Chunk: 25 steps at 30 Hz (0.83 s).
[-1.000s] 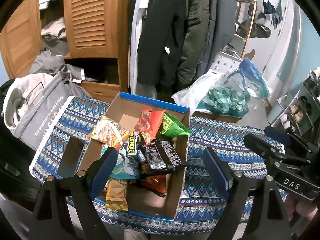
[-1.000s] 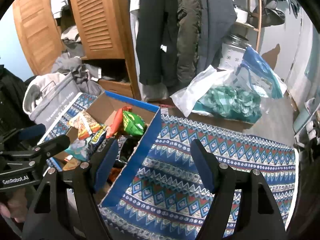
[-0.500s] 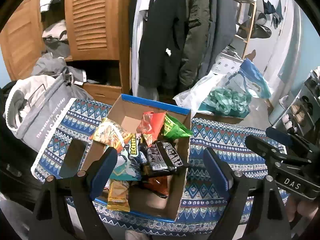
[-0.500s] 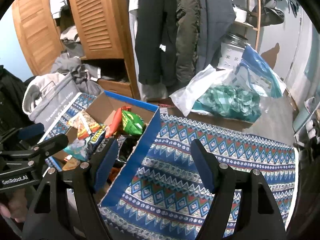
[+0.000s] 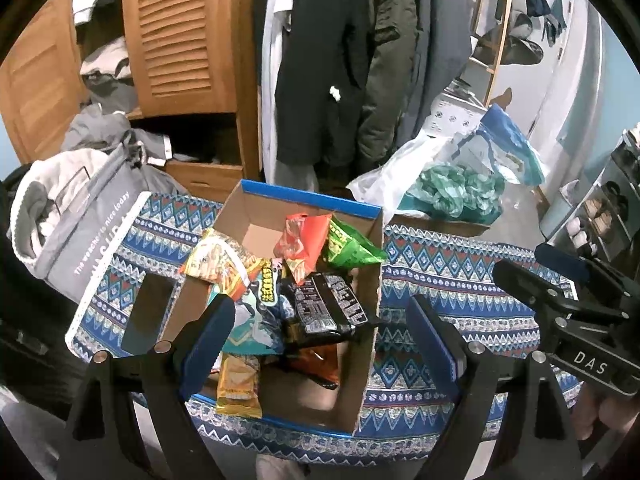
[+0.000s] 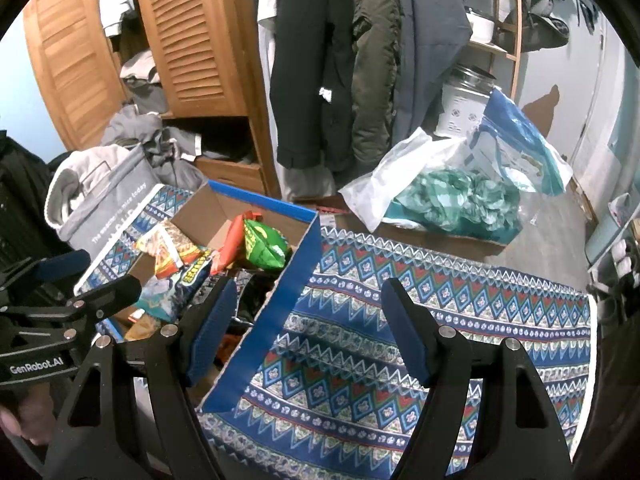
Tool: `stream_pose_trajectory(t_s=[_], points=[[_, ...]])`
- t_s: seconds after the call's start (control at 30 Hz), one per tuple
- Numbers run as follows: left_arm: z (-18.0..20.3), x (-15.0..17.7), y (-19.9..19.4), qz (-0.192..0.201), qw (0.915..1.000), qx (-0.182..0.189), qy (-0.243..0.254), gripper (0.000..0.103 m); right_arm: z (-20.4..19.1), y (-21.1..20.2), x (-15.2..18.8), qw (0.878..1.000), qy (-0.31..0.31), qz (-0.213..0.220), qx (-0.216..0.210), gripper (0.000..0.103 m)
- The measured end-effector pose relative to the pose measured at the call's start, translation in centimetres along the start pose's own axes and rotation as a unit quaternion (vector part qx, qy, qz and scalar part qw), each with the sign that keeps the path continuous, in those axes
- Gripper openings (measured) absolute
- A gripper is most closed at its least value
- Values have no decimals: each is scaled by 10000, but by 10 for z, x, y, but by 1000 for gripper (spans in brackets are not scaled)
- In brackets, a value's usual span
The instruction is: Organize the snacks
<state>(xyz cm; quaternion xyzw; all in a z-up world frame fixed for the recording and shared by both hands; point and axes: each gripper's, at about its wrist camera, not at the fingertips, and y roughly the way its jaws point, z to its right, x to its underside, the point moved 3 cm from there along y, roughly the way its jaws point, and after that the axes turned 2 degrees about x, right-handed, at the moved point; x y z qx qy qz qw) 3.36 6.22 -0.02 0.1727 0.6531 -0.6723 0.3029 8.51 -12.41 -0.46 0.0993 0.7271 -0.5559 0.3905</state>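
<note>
An open cardboard box (image 5: 312,196) with a blue rim stands on the patterned cloth (image 5: 460,280). It holds several snack packs: a green bag (image 5: 348,246), an orange-red bag (image 5: 304,240), a black packet (image 5: 324,308), a yellow-orange pack (image 5: 220,264), a teal bag (image 5: 252,320) and a gold bar (image 5: 238,384). My left gripper (image 5: 320,340) hangs open over the box's near end with nothing between its pads. My right gripper (image 6: 308,330) is open and empty too, straddling the box's right wall (image 6: 280,312) above the cloth (image 6: 420,320).
A grey tote bag (image 5: 80,220) stuffed with clothes lies left of the box. A plastic bag of teal items (image 5: 452,192) sits behind the table on the right. Hanging coats (image 5: 340,60) and a wooden wardrobe (image 5: 180,32) fill the background. A shoe rack (image 5: 608,208) stands far right.
</note>
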Motion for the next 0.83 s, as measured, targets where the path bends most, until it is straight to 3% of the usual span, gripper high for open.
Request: stream_pose_trajectory(t_s=[0.83], points=[[4, 1, 0, 33, 10000, -10, 39, 88, -1, 0, 0, 10000, 4, -4, -1, 74]])
